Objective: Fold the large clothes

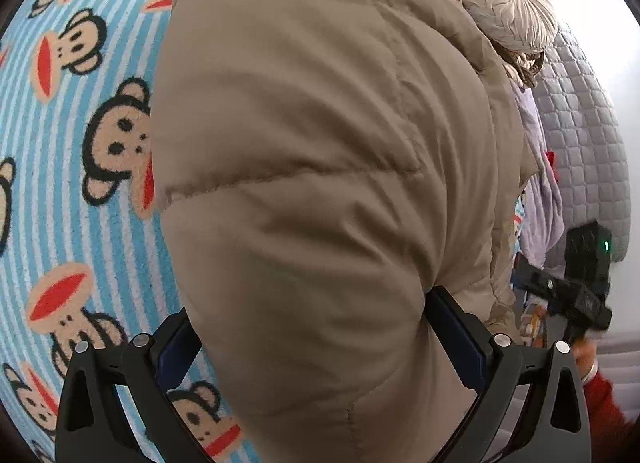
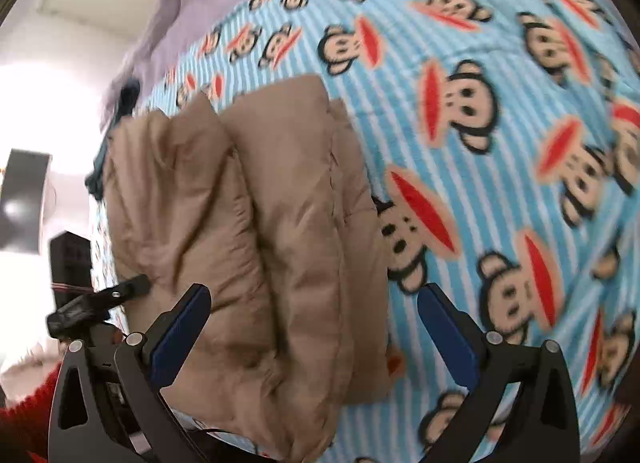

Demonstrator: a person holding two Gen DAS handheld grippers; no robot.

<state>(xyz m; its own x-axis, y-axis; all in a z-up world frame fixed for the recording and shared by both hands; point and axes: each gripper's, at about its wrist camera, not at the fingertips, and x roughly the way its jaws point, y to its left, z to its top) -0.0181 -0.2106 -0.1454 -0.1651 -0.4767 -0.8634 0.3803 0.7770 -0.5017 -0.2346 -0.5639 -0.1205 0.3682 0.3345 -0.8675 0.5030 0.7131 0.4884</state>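
Monkey-print blanket [image 2: 500, 111], tan padded jacket [image 2: 248, 231], lilac quilt [image 1: 580, 151]

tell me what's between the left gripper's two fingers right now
In the left wrist view, a puffy fold of the tan padded coat fills the gap of the left gripper. Its jaws stand wide; the blue pads flank the fabric without clearly pinching it.

Your left gripper [image 1: 320, 347] points steeply down, jaws spread wide. Your right gripper [image 2: 316, 327] also tilts down, jaws fully apart, its blue pads [image 2: 180, 333] gripping nothing.
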